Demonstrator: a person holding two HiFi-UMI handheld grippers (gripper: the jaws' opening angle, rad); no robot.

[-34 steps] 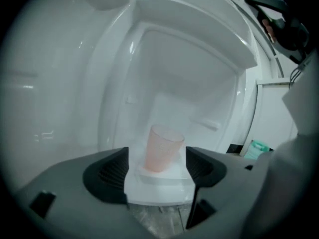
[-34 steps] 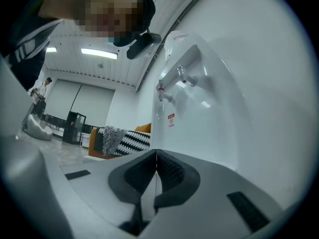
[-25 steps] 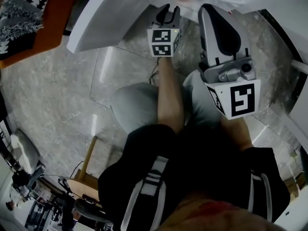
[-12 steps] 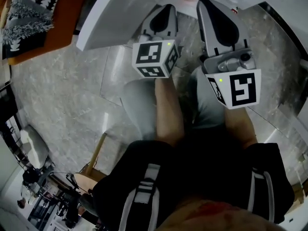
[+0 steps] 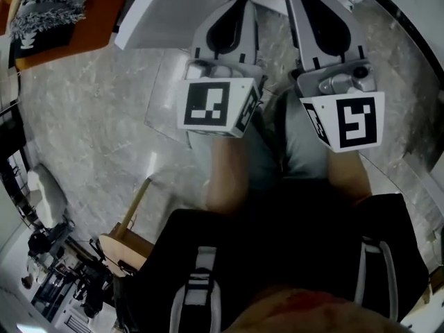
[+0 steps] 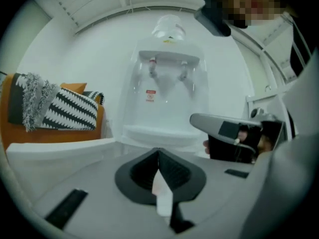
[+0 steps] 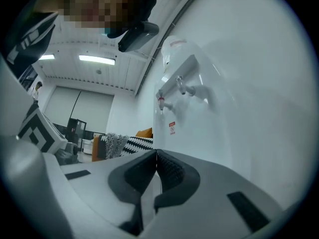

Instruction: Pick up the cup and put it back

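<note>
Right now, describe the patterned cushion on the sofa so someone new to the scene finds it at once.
In the left gripper view, left of the white water dispenser stands an orange sofa. On it lies the cushion, beside a shaggy grey throw at its left. Only the cushion bears bold black-and-white zigzag stripes.

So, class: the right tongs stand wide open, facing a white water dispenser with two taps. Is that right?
Not quite. The right tongs are shut, pads together, as the right gripper view shows. They do face the white dispenser with two taps.
</note>
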